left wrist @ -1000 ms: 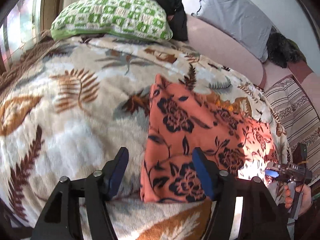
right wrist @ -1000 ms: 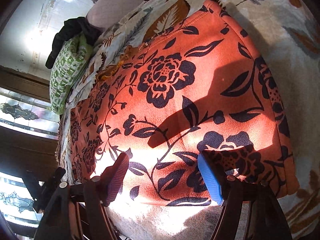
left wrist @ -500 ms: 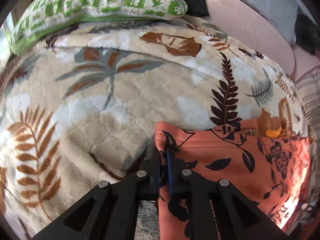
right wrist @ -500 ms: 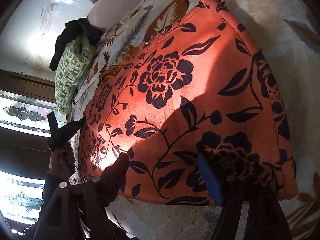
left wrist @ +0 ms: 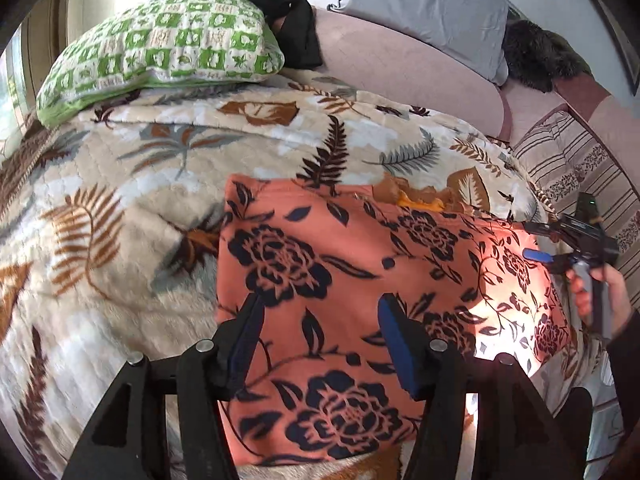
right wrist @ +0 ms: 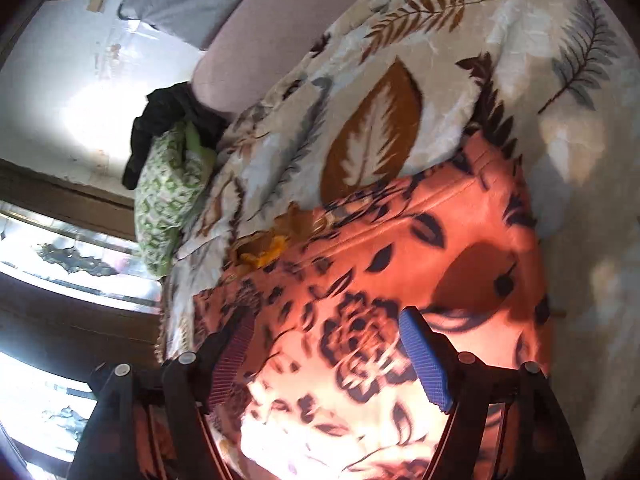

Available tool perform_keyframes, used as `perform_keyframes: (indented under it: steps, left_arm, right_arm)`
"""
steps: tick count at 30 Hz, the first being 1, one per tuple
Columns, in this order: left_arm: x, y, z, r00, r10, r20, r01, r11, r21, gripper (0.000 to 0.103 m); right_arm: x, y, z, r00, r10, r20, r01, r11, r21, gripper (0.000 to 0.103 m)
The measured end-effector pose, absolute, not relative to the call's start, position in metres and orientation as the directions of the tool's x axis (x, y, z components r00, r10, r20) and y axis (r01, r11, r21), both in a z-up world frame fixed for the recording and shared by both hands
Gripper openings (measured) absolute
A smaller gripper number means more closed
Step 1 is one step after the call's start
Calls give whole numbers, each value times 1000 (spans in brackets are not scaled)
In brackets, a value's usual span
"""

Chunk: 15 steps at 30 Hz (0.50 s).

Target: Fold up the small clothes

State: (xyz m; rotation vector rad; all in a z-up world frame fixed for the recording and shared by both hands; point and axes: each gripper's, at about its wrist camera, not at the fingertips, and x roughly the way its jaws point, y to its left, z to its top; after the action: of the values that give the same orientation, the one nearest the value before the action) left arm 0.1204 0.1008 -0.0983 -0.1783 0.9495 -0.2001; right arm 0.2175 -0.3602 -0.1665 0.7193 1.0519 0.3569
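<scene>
Since the frame half a second back, the left gripper is no longer pinching the far left corner of the orange floral garment; its jaws are now standing wide apart and it is sitting back over the near left part of the cloth, holding nothing. The right gripper is now facing the far hem, and its view is blurring with motion. The garment is lying flat as a rough rectangle on the leaf-print blanket, with a small yellow-brown piece showing at its far edge; whether that belongs to the garment cannot be told. A green checked pillow is resting well behind it. The step in hand appears to be choosing fresh grasp points for the next fold. To do it well, each tool should be taking one corner of the same edge, catching every layer at the hem, and both should be lifting together so the cloth is travelling level and the edges are meeting squarely. The plush blanket may be dragging on the fabric, so a clear lift is advisable before carrying across. In the right wrist view, the right gripper's jaws are likewise spread wide over the sunlit near portion of the garment, gripping nothing; whether the fingertips are touching the cloth cannot be told.
</scene>
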Motion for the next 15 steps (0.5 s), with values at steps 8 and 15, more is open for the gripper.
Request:
perform_keyframes:
  steps: [8, 15]
  left_arm:
    - [93, 98, -119, 538, -199, -819, 33, 976, -216, 60]
    - [97, 100, -152, 492, -54, -869, -22, 997, -74, 70]
  right_arm:
    - [203, -400, -157, 564, 512, -648, 170, 695, 698, 72]
    - [109, -350, -163, 493, 637, -592, 24, 671, 741, 79]
